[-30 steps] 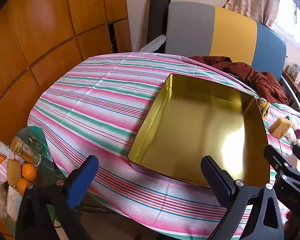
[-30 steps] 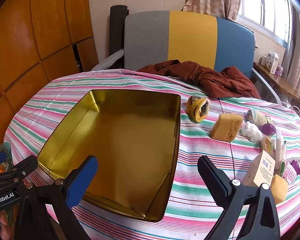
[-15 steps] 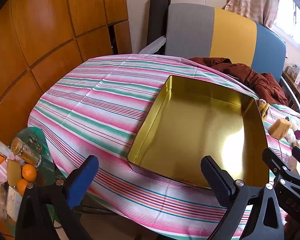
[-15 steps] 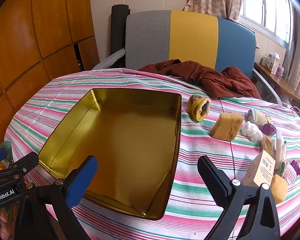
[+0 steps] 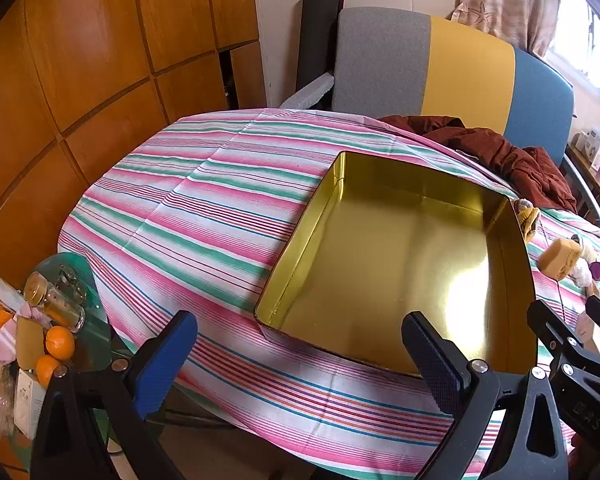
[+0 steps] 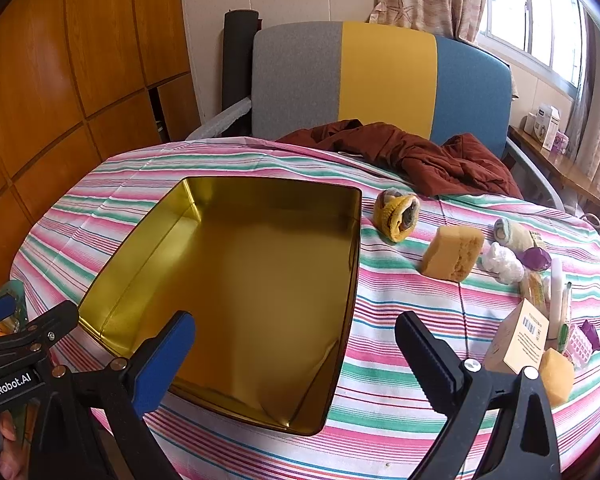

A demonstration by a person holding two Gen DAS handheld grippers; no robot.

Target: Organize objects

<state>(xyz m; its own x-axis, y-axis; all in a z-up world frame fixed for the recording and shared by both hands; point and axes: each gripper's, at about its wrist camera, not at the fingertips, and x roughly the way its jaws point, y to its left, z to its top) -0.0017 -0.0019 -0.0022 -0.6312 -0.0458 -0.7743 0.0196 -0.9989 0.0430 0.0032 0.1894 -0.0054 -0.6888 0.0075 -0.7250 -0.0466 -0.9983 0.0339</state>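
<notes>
Tools, L (image 5: 300,356) & R (image 6: 296,354), gape wide, holding nothing, above tin (image 6: 352,280).

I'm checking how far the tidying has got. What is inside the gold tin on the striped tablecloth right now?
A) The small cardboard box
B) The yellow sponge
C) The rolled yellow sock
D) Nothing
D: the gold tin shows only its bare shiny floor, while the yellow sponge, rolled sock and cardboard box all lie on the tablecloth to its right.
</notes>
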